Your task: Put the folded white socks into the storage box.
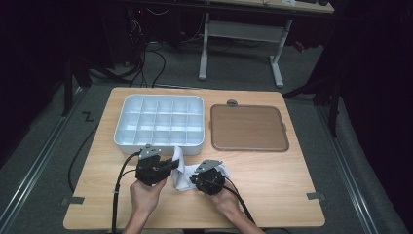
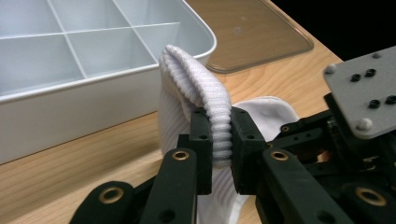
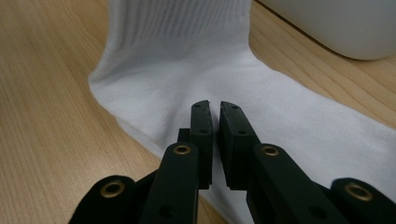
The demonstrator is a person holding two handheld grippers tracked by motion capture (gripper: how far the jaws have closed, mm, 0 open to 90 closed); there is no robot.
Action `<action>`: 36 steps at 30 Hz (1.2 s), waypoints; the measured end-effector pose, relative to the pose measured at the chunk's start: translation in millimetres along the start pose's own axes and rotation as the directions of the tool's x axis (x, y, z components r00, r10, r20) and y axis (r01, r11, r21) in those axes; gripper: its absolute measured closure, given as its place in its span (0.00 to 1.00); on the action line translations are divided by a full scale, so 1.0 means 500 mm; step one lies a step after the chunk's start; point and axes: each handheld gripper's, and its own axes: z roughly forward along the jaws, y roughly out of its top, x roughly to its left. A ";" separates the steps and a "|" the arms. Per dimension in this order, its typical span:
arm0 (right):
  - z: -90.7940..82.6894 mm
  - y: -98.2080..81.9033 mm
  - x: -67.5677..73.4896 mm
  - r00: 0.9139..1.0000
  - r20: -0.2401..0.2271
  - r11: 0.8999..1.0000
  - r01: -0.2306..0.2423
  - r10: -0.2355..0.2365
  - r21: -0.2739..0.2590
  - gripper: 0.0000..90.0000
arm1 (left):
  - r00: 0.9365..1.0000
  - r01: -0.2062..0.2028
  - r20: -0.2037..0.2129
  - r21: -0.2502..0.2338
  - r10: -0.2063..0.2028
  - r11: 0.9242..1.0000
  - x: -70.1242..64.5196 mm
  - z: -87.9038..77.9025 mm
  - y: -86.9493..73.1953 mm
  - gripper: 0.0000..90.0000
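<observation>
The left hand-held gripper (image 2: 219,140) is clamping the ribbed cuff of a white sock (image 2: 196,84), lifting it. The right hand-held gripper (image 3: 215,122), jaws nearly together, is pressing the sock's foot onto the tabletop (image 1: 272,170). Beyond them are sitting a tray (image 1: 160,141) and lid (image 1: 248,127).

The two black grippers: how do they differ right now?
The left gripper pinches the white sock's ribbed cuff and lifts it; the right gripper is nearly closed over the flat foot part, gripping nothing visible. Both are black, hand-held, beside the white tray.
</observation>
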 end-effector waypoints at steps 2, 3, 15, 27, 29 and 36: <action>0.005 0.004 0.005 1.000 -0.005 1.000 0.008 -0.008 -0.001 0.94 | 1.000 -0.008 0.011 0.011 0.008 1.000 -0.006 0.004 -0.005 0.90; 0.007 0.006 0.007 1.000 -0.010 1.000 0.009 -0.009 -0.001 0.94 | 1.000 -0.008 0.011 0.011 0.008 1.000 -0.006 0.004 -0.005 0.90; -0.007 0.014 0.013 1.000 -0.015 0.999 -0.003 0.003 -0.037 0.87 | 0.999 -0.043 -0.010 0.053 0.043 0.998 -0.003 0.025 -0.020 0.90; -0.120 -0.026 -0.059 0.989 0.098 0.987 -0.097 0.109 -0.125 0.79 | 0.998 -0.055 -0.016 0.076 0.057 0.996 -0.002 0.030 -0.027 0.90; -0.130 -0.038 -0.075 0.984 0.113 0.984 -0.122 0.136 -0.127 0.77 | 0.998 -0.056 -0.018 0.077 0.057 0.995 -0.002 0.031 -0.028 0.90; -0.128 -0.067 -0.100 0.971 0.139 0.978 -0.181 0.195 -0.108 0.72 | 0.998 -0.061 -0.019 0.087 0.063 0.994 -0.002 0.034 -0.032 0.90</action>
